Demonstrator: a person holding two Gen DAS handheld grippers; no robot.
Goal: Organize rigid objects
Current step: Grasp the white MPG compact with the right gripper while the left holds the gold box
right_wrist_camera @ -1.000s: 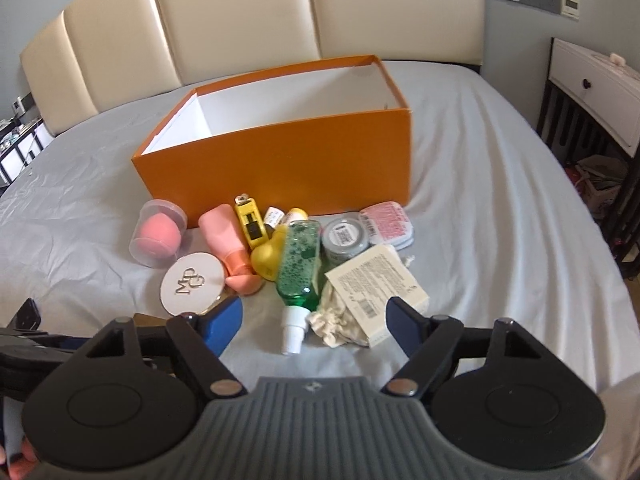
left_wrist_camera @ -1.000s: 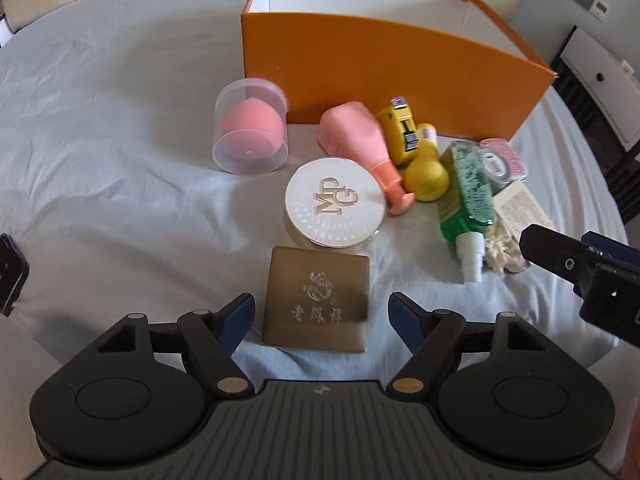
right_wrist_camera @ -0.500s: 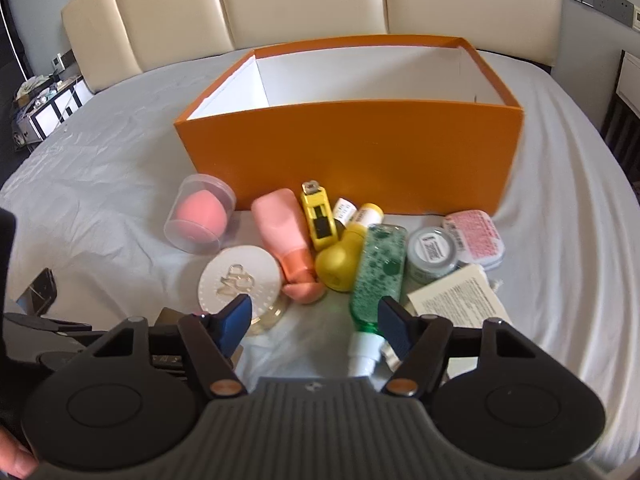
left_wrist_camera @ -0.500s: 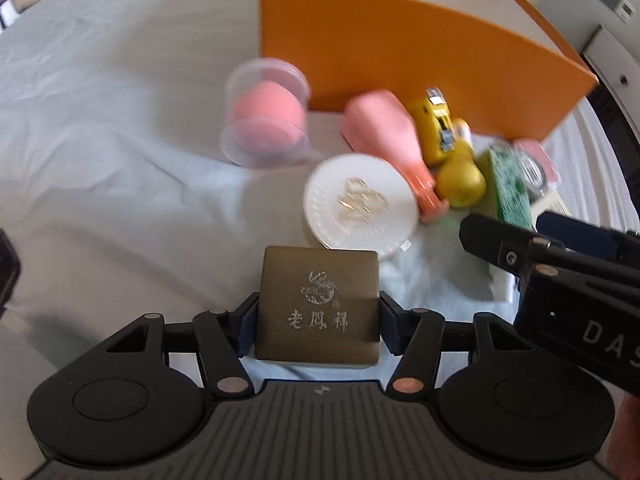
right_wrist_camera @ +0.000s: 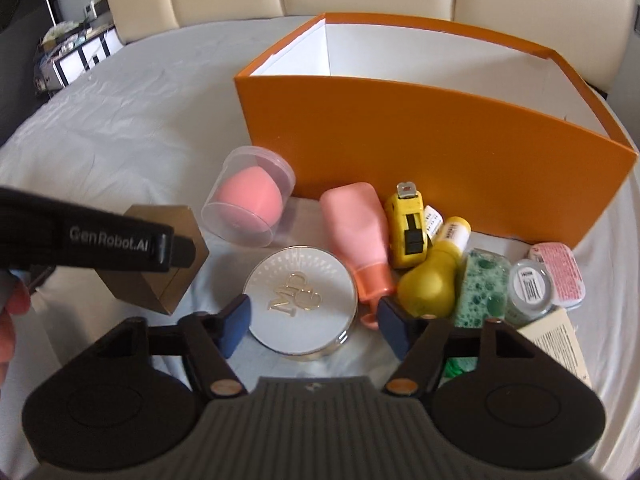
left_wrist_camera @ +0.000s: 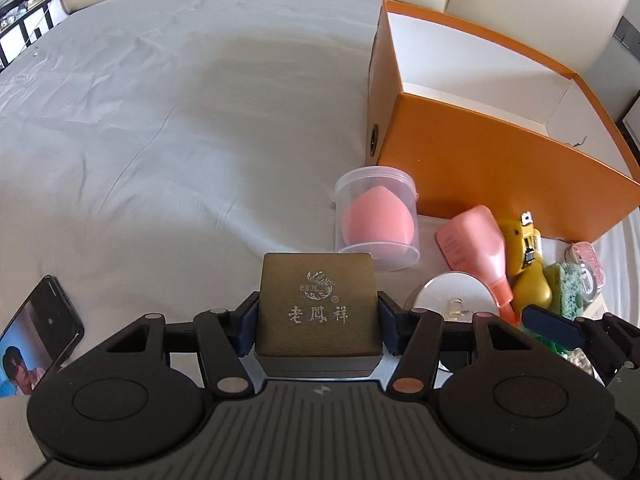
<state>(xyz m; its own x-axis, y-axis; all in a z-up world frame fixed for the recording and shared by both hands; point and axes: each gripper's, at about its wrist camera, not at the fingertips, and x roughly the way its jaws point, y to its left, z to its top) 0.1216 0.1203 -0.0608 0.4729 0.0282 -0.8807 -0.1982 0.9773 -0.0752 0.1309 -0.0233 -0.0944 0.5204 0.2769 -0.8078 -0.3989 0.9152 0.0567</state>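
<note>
My left gripper [left_wrist_camera: 318, 322] is shut on a bronze square jewellery box [left_wrist_camera: 316, 308] and holds it lifted above the bed; the box also shows in the right wrist view [right_wrist_camera: 160, 264], tilted. My right gripper [right_wrist_camera: 314, 322] is open, its jaws standing on either side of a round white compact [right_wrist_camera: 301, 298]. An open orange box [right_wrist_camera: 420, 136] stands behind the clutter. It also shows in the left wrist view [left_wrist_camera: 492, 152], empty inside.
On the grey sheet lie a pink sponge in a clear tub [right_wrist_camera: 250, 208], a pink tube [right_wrist_camera: 362, 236], a yellow tape measure [right_wrist_camera: 410, 226], a yellow bottle [right_wrist_camera: 434, 276], a green bottle [right_wrist_camera: 480, 288], small tins [right_wrist_camera: 556, 276]. A phone [left_wrist_camera: 34, 336] lies left.
My left gripper closed on the bronze box, lifted it and swung left. My right gripper moved forward and left, from the green bottle to over the white compact.
</note>
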